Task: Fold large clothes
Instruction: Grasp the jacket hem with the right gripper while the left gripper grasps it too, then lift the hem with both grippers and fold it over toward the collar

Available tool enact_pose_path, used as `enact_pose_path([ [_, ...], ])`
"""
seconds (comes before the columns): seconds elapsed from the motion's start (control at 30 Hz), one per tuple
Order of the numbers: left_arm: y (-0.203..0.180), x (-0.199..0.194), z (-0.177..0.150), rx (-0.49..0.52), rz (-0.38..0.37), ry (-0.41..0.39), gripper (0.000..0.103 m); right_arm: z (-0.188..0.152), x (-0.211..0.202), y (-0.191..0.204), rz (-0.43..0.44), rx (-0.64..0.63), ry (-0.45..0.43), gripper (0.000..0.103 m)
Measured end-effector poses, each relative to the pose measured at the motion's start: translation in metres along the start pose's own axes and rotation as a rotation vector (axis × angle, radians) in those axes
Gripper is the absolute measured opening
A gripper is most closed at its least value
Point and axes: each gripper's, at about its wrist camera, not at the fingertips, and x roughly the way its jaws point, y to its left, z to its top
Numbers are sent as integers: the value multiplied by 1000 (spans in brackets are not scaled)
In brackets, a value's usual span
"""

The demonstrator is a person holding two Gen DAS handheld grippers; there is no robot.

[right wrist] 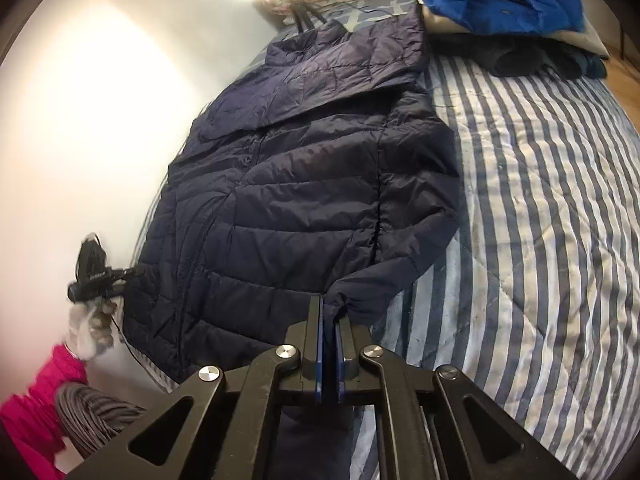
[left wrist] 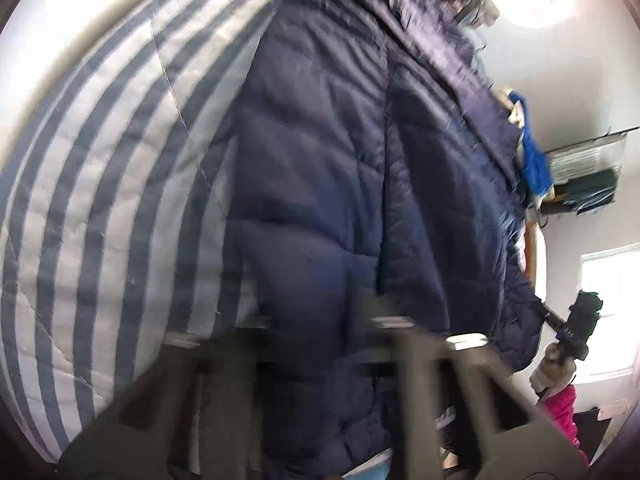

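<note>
Pinching the navy quilted puffer jacket (right wrist: 304, 184) hem at lower centre, right gripper (right wrist: 329, 316) was clenched on it, left gripper (left wrist: 384, 328) closed too, grasp unclear; slick fabric risked slipping.

Right gripper (right wrist: 329, 312): angled downward, jaws closed, pads pinching dark fabric. Left gripper (right wrist: 120, 278): held in a white-gloved hand (right wrist: 90, 330), pink sleeve (right wrist: 40, 396) behind; jaw state obscured by blur.
</note>
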Motion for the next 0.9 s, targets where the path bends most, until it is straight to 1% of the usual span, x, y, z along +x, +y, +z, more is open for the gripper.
enact_pose_path([
  [0.03, 0, -1, -1, -12, -2, -8, 8, 0, 1, 1, 5, -7, 2, 7],
  [0.1, -5, -7, -4, 2, 0, -29, 5, -1, 3, -1, -10, -10, 3, 22],
  [0.13, -7, -12, -6, 6, -6, -43, 5, -3, 3, -3, -23, -11, 6, 36],
  [0.17, -9, -18, -7, 8, -12, -53, 5, -5, 5, -5, -30, -9, 16, 41],
  [0.2, -11, -20, -8, 9, -13, -58, 4, -7, 7, -8, -32, -7, 27, 42],
  [0.27, -12, -25, -9, 7, -17, -68, 4, -13, 15, -16, -29, 10, 65, 53],
  [0.33, -14, -28, -8, 3, -19, -76, 4, -19, 23, -21, -31, 26, 102, 53],
  [0.37, -14, -29, -8, -3, -27, -81, 4, -21, 27, -23, -28, 28, 118, 48],
  [0.4, -15, -29, -8, -10, -39, -85, 4, -23, 30, -22, -24, 28, 131, 39],
  [0.43, -16, -31, -7, -19, -53, -91, 4, -24, 31, -21, -31, 24, 138, 20],
  [0.47, -19, -32, -6, -25, -62, -101, 4, -23, 30, -20, -41, 22, 132, 7],
  [0.53, -21, -41, -3, -36, -91, -133, 3, -20, 23, -19, -21, 37, 106, 3],
  [0.63, -25, -54, 4, -53, -139, -174, 3, -9, 4, -21, 24, 90, 30, 1],
  [0.77, -35, -74, 17, -53, -170, -228, 3, 9, -24, -17, 79, 121, -70, 1],
  [0.9, -48, -90, 40, -25, -165, -274, 3, 33, -44, -5, 99, 115, -160, 1],
])
